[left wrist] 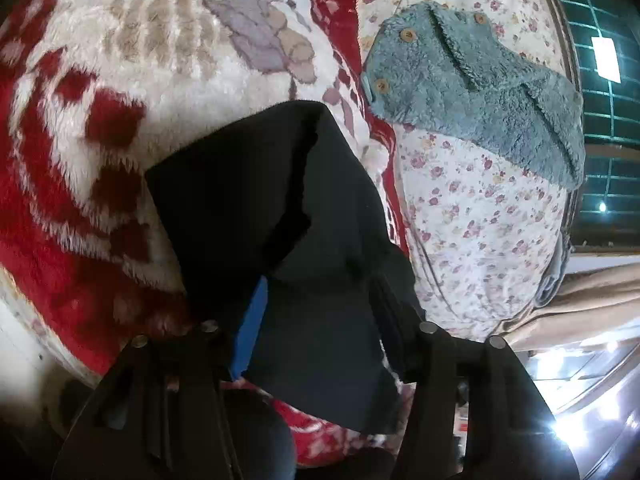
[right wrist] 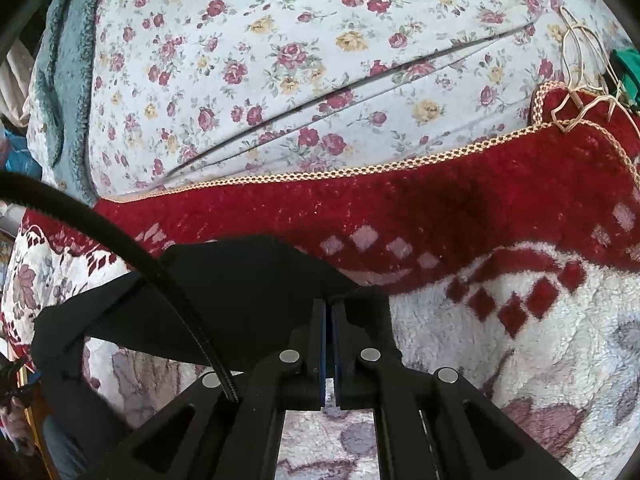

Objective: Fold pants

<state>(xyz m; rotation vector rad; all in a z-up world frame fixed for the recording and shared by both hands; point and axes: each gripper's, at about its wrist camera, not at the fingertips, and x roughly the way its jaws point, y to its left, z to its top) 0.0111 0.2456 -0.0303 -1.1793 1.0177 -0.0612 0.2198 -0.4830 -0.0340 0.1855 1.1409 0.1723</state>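
You are working in a home bedroom, on a bed spread with a plush red-and-cream blanket (left wrist: 132, 92) patterned with leaves and diamonds and edged in gold braid. Beside it lies a quilt in a small rose print (right wrist: 280, 60), with a fuzzy teal garment with wooden buttons (left wrist: 480, 92) resting on top of it and a few wire hangers (right wrist: 580, 76) at its far edge. To your right you can see a dark window with a grille (left wrist: 604, 92) and a beige curtain (left wrist: 580, 300) below it.
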